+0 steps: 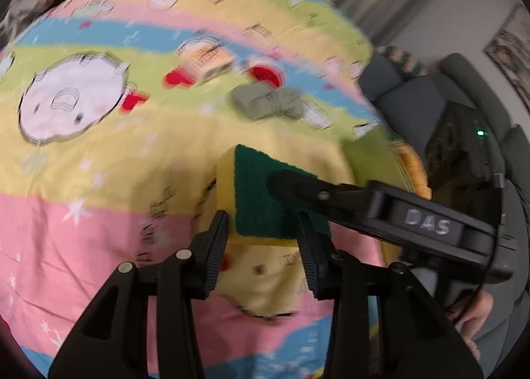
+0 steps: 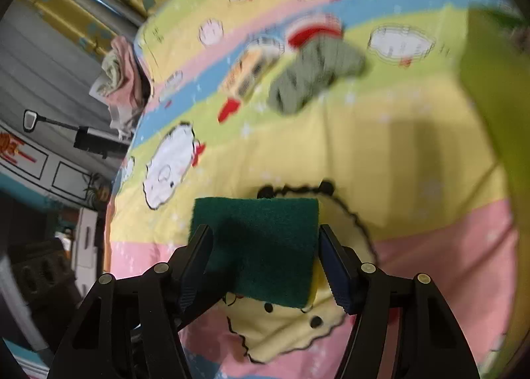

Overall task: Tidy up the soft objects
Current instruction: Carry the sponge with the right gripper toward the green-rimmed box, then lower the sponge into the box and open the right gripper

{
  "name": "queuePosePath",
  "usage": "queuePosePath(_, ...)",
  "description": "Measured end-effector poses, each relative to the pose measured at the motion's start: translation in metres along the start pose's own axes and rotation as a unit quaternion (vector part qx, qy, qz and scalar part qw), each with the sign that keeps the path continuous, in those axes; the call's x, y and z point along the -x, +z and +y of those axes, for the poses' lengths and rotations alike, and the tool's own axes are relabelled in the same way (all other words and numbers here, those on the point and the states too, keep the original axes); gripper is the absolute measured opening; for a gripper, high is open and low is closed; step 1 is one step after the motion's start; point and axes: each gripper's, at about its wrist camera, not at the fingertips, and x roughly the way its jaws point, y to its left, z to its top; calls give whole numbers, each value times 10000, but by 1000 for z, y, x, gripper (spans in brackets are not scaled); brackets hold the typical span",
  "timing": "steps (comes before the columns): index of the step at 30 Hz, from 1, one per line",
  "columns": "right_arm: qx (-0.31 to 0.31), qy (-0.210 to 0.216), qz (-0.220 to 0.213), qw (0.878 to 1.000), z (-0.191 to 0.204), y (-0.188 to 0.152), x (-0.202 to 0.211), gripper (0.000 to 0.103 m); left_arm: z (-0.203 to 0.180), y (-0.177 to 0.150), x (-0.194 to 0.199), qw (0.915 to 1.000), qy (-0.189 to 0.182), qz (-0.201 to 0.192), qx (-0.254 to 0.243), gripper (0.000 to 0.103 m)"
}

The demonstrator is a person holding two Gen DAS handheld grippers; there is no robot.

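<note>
A yellow sponge (image 1: 255, 180) with a dark green scouring face is held just above the cartoon bedsheet (image 1: 99, 197). My left gripper (image 1: 262, 223) is shut on its near end, one pad against each side. One finger (image 1: 298, 187) of my right gripper reaches in from the right across the green face. In the right wrist view, the right gripper (image 2: 265, 236) is shut on the same sponge (image 2: 258, 213) across its width. A grey-green folded cloth (image 1: 268, 102) (image 2: 314, 74) lies farther out on the sheet.
A small orange-checked block (image 1: 207, 63) (image 2: 251, 76) lies beside the cloth. Crumpled clothes (image 2: 119, 74) hang at the bed's far edge. A grey sofa (image 1: 414, 87) stands past the bed's right side. A person's hand (image 1: 477, 312) holds the right gripper. Something yellow-green and blurred (image 2: 490, 97) fills the right.
</note>
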Motion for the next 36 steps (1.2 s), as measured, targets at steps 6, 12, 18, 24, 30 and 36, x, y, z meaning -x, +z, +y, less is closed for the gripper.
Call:
queuePosePath(6,226,-343,-1058,9935,-7,10,85,67,-71,12,17,9957,-436,-468,-673,39)
queuePosePath(12,-196,-791,-2083,9747,-53,9,165,67,-151,25,-3,9844,-1090,-480,-1295,39)
queuePosePath(18,-919,-1115,-2559,9559,-109,7,206,67,-220,28,-43,9708,-1343,-261,-1973,39)
queuePosePath(24,-1547,-986,-2570,9488,-159,13,208,67,-253,33,-80,9651,-1293,135,-2274,39)
queuePosePath(30,-1827,-1142,-2393,9467,-184,17,198,67,-258,38,-118,9647,-1132,514,-2322,39)
queuePosePath(36,-2153,-1269,-2075,9458,-206,21,179,67,-257,34,-144,9633,-904,797,-2398,40)
